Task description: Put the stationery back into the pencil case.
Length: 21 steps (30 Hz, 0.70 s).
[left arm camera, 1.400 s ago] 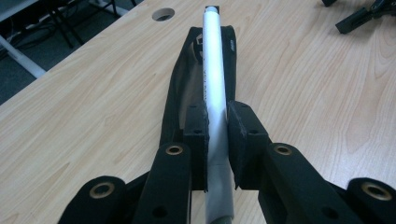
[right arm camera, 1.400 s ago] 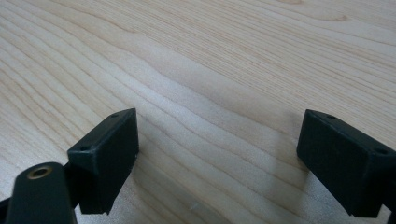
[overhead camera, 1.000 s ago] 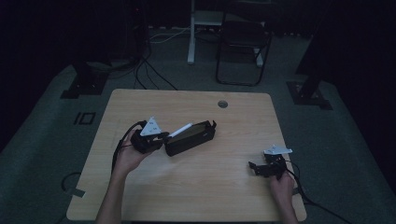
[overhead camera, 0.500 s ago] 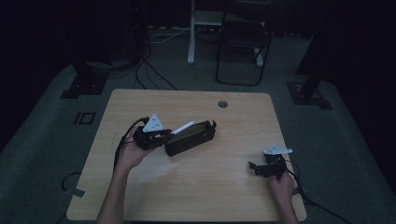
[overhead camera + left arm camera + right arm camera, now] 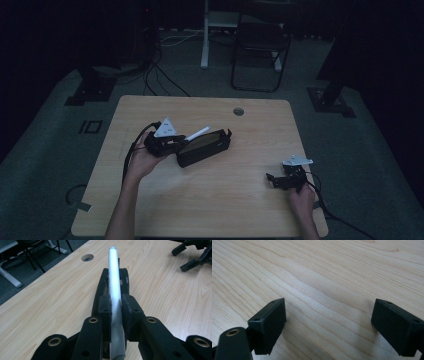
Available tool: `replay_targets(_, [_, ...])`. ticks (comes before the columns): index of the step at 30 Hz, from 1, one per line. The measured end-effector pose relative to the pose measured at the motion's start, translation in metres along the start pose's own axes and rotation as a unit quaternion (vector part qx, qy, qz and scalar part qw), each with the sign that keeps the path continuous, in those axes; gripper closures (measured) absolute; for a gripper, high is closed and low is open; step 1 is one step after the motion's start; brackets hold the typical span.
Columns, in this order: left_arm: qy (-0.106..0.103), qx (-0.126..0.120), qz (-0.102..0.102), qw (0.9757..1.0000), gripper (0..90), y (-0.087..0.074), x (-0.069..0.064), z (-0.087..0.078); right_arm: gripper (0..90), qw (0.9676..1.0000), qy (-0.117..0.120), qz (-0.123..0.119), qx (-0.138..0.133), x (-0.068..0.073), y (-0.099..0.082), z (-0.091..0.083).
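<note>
Your left gripper (image 5: 115,312) is clamped tight on a white tube (image 5: 113,277), pads pressing it from both sides. The tube points forward over a black case (image 5: 110,287) lying on the wooden table (image 5: 225,200). From the high view, the left gripper (image 5: 172,142) sits just beside the case's (image 5: 205,147) left end, tube (image 5: 197,134) slanting up over its top edge, left of table centre. Your right gripper (image 5: 328,325) has jaws spread wide with nothing between them, bare wood beneath. It rests near the table's right front corner (image 5: 280,181), well apart from the case. A round cable hole (image 5: 238,111) sits near the far edge.
</note>
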<state>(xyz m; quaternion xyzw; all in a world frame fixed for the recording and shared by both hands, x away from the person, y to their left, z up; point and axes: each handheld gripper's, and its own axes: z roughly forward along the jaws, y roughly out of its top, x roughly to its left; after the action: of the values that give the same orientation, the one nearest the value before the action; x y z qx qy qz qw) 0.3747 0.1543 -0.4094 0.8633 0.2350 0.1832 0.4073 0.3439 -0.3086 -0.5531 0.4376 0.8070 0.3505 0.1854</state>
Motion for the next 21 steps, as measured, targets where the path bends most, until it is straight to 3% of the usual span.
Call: replay_targets(21, [-0.005,0.010,-0.003,0.9999,79.0,0.005,0.004,0.010,12.0,1.0000,0.001,-0.001,0.001,0.000,0.000,0.000])
